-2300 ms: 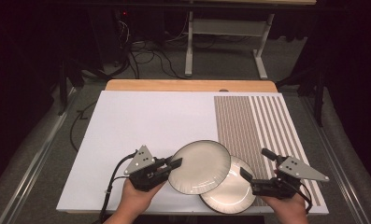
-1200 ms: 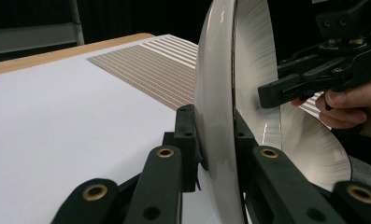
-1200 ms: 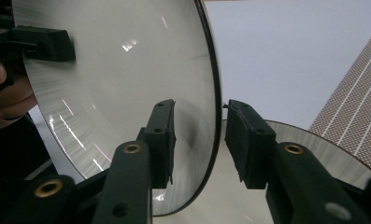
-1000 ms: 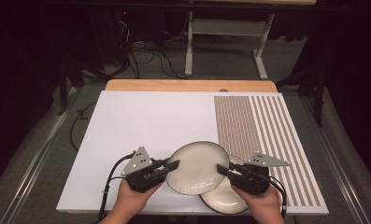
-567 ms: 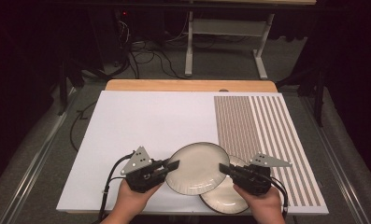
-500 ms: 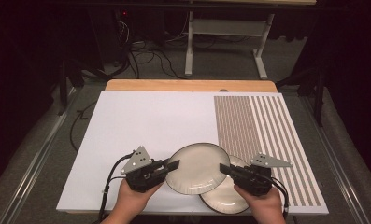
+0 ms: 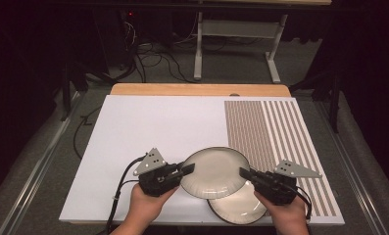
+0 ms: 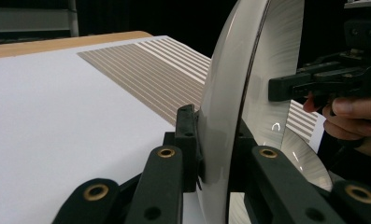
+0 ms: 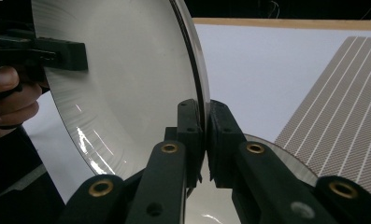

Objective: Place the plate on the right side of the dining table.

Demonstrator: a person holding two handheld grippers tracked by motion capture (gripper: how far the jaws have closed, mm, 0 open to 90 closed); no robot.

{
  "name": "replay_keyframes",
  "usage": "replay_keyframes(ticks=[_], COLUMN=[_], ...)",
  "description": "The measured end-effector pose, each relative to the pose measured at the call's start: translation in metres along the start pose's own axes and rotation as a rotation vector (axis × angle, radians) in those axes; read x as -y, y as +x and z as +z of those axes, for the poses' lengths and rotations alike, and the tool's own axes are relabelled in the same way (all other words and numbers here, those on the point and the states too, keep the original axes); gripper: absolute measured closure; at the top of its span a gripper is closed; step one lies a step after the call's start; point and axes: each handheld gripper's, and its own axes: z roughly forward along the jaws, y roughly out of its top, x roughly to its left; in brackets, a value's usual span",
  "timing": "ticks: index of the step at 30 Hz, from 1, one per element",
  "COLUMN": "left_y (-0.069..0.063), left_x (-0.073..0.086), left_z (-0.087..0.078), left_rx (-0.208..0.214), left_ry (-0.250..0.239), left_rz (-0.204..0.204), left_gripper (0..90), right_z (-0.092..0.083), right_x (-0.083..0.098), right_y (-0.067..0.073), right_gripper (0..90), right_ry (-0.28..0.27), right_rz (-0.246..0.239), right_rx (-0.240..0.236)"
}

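A white table with a brown-striped right part carries one plate near its front edge.

No readable text, label, brand, number or sign on anything in view.

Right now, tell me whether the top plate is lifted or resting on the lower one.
Lifted. The top plate is pinched at opposite rims by the left gripper and right gripper, above the lower plate.
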Motion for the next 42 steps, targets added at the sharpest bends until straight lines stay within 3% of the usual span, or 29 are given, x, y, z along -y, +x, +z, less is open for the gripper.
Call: replay_keyframes(ticks=[7, 10, 23, 42], left_y=[-0.004, -0.006, -0.006, -0.019], left_x=[-0.013, -0.023, -0.038, -0.062], left_z=[0.010, 0.020, 0.059, 0.127], left_rx=[-0.005, -0.013, -0.019, -0.018], left_ry=[0.023, 0.047, 0.073, 0.117], left_rz=[0.041, 0.061, 0.051, 0.077], left_gripper=[80.3, 80.5, 80.2, 78.3], right_z=[-0.008, -0.015, -0.025, -0.057], right_x=[-0.009, -0.016, -0.024, -0.021], right_y=[-0.004, -0.013, -0.043, -0.083], right_gripper=[86.7, 86.5, 86.5, 86.0], right_ry=[-0.015, -0.034, -0.074, -0.108], right_rz=[-0.030, -0.039, -0.032, -0.002], right_rx=[0.037, 0.058, 0.103, 0.234])
